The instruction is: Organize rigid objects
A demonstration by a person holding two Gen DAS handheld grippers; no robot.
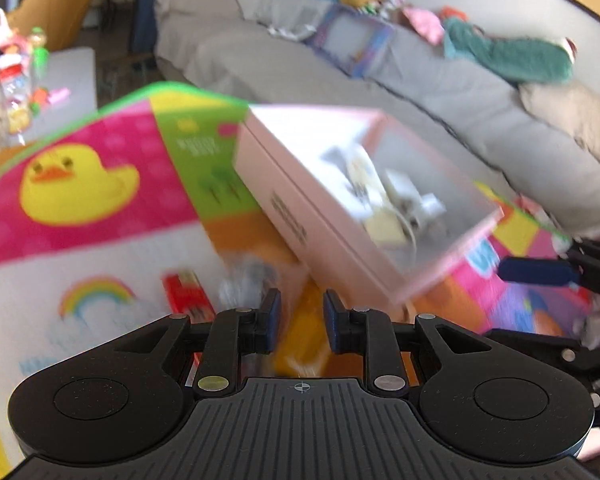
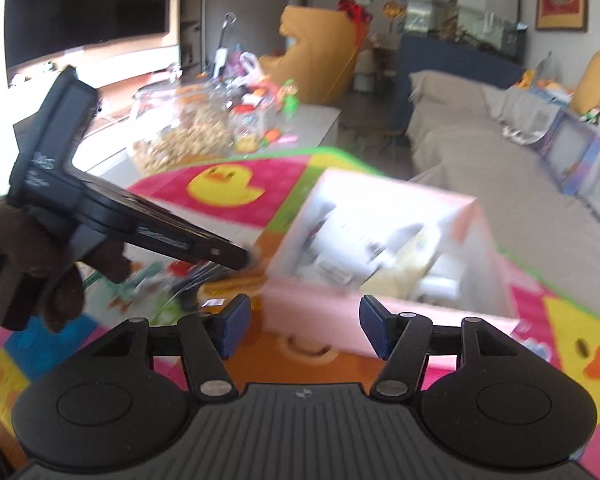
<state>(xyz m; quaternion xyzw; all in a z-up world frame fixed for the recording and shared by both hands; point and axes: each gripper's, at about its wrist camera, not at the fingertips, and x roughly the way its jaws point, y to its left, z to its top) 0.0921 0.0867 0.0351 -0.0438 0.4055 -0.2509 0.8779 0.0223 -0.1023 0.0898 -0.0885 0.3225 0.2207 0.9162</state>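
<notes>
A pink box (image 1: 340, 208) with a clear window over white and cream items lies tilted on a colourful play mat (image 1: 80, 184). My left gripper (image 1: 302, 320) hangs low over the mat just left of the box, its pads a narrow gap apart. A blurred yellow-orange thing (image 1: 300, 344) shows in that gap; a grip on it cannot be made out. From the right wrist, the pink box (image 2: 380, 248) sits just beyond my right gripper (image 2: 304, 328), which stands open and empty. A gloved hand (image 2: 40, 248) holds the left gripper (image 2: 240, 256). A right gripper finger (image 1: 536, 271) shows at the edge.
A red flat item (image 1: 188, 292) and other blurred small things lie on the mat by the left gripper. A grey sofa (image 2: 500, 184) strewn with toys runs along the right. A low table (image 2: 312, 120) with a snack jar (image 2: 180, 128) stands behind the mat (image 2: 228, 188).
</notes>
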